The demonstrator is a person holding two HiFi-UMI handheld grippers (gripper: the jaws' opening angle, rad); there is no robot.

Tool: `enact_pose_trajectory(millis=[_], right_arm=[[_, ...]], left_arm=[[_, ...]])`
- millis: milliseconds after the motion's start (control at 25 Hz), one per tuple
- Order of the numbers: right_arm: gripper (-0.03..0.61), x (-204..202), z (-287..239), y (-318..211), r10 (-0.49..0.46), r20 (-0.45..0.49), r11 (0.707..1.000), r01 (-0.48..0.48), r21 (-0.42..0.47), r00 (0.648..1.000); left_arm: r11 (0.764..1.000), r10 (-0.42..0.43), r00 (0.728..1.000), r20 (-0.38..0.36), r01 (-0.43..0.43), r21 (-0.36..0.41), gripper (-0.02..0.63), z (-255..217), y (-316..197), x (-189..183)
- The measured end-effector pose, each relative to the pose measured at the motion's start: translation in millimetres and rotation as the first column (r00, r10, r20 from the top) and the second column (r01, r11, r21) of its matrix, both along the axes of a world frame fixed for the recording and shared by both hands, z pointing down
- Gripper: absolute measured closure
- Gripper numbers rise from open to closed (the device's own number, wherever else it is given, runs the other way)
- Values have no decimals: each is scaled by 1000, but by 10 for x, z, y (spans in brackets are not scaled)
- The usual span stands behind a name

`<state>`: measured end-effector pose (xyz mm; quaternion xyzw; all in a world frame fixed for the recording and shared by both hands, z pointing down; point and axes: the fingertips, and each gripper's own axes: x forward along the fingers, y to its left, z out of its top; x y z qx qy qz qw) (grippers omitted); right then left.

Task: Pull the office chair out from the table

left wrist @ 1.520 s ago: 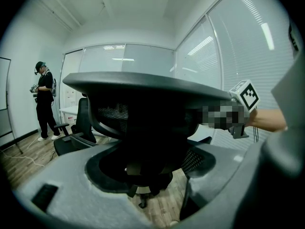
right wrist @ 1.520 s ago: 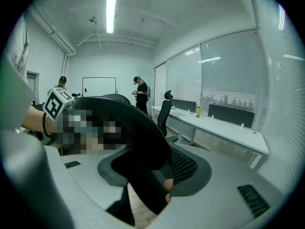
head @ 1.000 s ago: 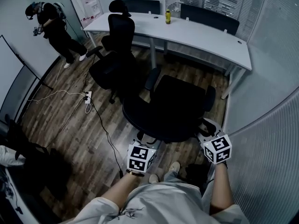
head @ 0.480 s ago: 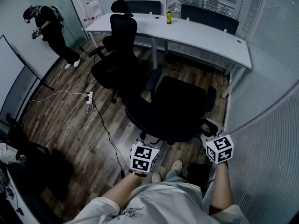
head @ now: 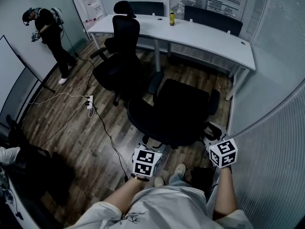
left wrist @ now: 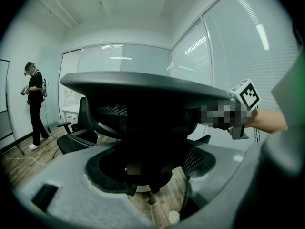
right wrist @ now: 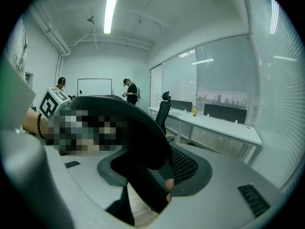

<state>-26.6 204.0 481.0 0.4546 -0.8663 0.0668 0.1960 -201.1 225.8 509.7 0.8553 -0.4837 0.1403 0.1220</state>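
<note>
At top edge of office chair [head: 178,111] back: left tool [head: 151,149] and right tool [head: 209,135], each closed on black rim, one near each end. Office chair on wood floor [head: 76,128], seat facing white desk [head: 205,39], pulled clear of it. Second black chair [head: 119,56] at left, close to desk. Yellow bottle [head: 171,17] on desk.

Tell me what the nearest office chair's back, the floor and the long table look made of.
The office chair: back looks like black mesh fabric in a matte plastic frame; the weave shows in the right gripper view. The floor: dark wood or wood-look planks, with visible seams and grain. The table: smooth white top, probably laminate; legs possibly painted metal.
</note>
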Motion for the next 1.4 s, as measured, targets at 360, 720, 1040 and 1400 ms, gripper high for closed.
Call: enact_pose_trajectory(millis=[360,720,1040,1400], right_arm=[[394,-23,-24,-18,45,58,998,-48,52,997],[394,-90,-31,-28,50,0,995,-50,91,999],[394,-42,-49,47,81,15,991,-82,102,997],[394,-117,-51,217,84,37,992,-87,92,996]], left_arm=[[1000,-18,999,-28,18,8,287,-66,-24,-22],[1000,-22,999,-23,22,17,284,-86,-49,-97],[999,-37,999,-14,38,25,279,-82,-11,-189],[997,-64,998,-25,65,39,279,-122,108,-326]])
